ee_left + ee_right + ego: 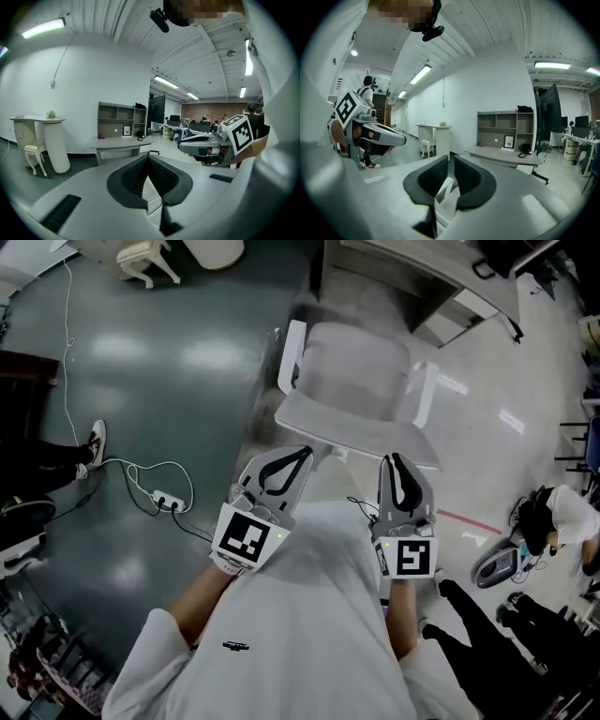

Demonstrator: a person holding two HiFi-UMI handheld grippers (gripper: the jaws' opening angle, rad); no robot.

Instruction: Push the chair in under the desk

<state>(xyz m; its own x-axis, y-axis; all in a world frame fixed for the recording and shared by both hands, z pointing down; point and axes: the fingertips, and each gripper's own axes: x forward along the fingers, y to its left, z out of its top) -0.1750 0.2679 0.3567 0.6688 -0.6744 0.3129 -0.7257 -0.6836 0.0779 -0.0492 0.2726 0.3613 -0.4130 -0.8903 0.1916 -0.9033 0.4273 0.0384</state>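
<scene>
A white chair [349, 371] stands on the open floor, its seat turned to the grey desk [422, 263] at far right and its backrest toward you. It is short of the desk, with bare floor showing between the two.

Your left gripper [302, 451] is at the near left of the backrest and your right gripper [394, 457] at the near right, both level with its top edge. The head view does not show whether either one actually touches it. The left jaws are together at the tips, with nothing pinched. The right jaws stand a little apart, white chair showing through the slit, and they clamp nothing.

Expect a stiff moulded shell with fixed armrests. It looks solid enough to take a shove without flexing, and too bulky to lift. Its base is hidden under the seat, so you cannot tell whether it rolls or drags. The glossy floor suggests it will move easily once it starts.

Do not try to pinch it, because the backrest looks too thick for the jaws. Set both grippers flat against the top of the backrest, one toward each side, and push evenly. Pressing harder on one side would probably swing the chair off line. Steer it far and to the right, so the armrests meet the desk squarely.
</scene>
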